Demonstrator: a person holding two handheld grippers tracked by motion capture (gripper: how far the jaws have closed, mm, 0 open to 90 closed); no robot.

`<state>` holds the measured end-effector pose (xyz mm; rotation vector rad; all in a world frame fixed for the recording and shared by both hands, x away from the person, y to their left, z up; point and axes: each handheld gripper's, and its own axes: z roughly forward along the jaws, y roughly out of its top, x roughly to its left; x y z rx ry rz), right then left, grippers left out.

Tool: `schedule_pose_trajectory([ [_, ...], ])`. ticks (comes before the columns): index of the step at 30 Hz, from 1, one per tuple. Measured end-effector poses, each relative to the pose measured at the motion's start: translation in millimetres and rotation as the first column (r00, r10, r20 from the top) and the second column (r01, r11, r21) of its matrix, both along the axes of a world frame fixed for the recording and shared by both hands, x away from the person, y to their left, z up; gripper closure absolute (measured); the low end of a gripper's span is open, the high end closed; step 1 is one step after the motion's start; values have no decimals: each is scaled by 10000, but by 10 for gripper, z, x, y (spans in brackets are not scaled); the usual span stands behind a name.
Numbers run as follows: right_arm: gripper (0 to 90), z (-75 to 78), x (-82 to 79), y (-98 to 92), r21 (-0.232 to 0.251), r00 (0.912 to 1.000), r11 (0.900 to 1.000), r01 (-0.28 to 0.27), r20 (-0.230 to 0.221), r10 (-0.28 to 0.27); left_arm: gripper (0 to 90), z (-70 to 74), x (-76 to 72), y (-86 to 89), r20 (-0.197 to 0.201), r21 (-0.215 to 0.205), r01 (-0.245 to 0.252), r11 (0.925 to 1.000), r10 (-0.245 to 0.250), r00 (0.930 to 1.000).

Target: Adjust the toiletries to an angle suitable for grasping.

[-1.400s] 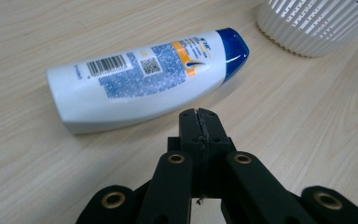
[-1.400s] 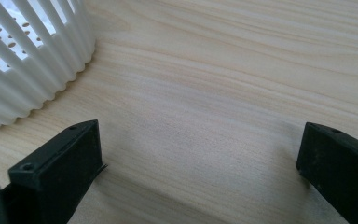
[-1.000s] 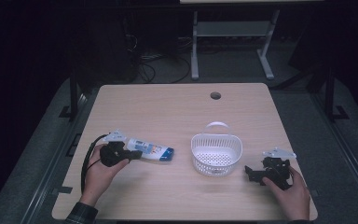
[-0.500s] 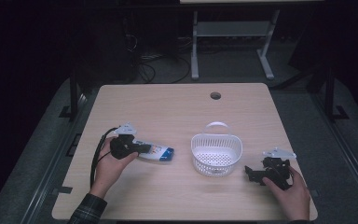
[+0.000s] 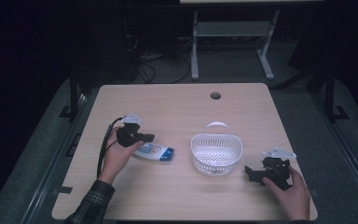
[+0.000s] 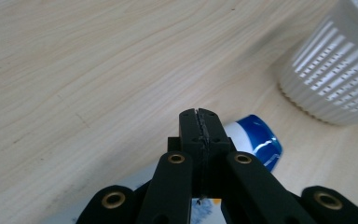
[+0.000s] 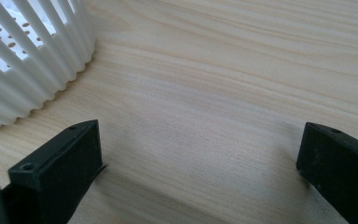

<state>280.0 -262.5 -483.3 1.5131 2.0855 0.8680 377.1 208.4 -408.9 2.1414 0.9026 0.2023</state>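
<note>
The left gripper [image 5: 142, 137] sits left of centre in the high view, hovering over the near end of a white tube with a blue cap [image 5: 154, 151] that lies flat on the worktop [image 5: 177, 107]. In the left gripper view its jaws are pressed together with nothing between them, and the tube's blue cap [image 6: 256, 140] pokes out just beyond and below the tips, at lower right of that frame. To take the tube well, I judge the jaws should first spread, then come down astride the tube's body across its narrow width rather than along its length, low enough to grip without scraping the wood. The white slatted basket [image 5: 216, 156] stands just right of the tube, near the middle of the high view; its inside looks empty, with only the perforated floor showing. The right gripper [image 5: 254, 172] rests at lower right, jaws wide apart, holding nothing, beside the basket's wall [image 7: 32, 70].
</note>
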Motion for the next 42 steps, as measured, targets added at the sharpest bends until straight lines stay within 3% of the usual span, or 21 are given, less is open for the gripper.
schedule_pose_trajectory([
  [4,0,0,0,0,-1,10000,10000,-2,1,2,900,-53,93,29,-25,125,-229,9997,230,9997],
  [8,0,0,0,0,0,10000,10000,-1,1,1,900,-115,189,105,-31,538,-502,9973,505,9987],
  [16,0,0,0,0,1,10000,10000,-1,1,1,900,-231,330,339,-150,1044,-1226,9870,1248,9921],
  [24,0,0,2,1,1,10000,10000,4,6,-4,900,-306,349,476,-278,1225,-1493,9812,1537,9877],
  [42,0,0,2,1,0,10000,10000,2,6,-2,900,-330,215,566,-489,1405,-1382,9804,1463,9880],
])
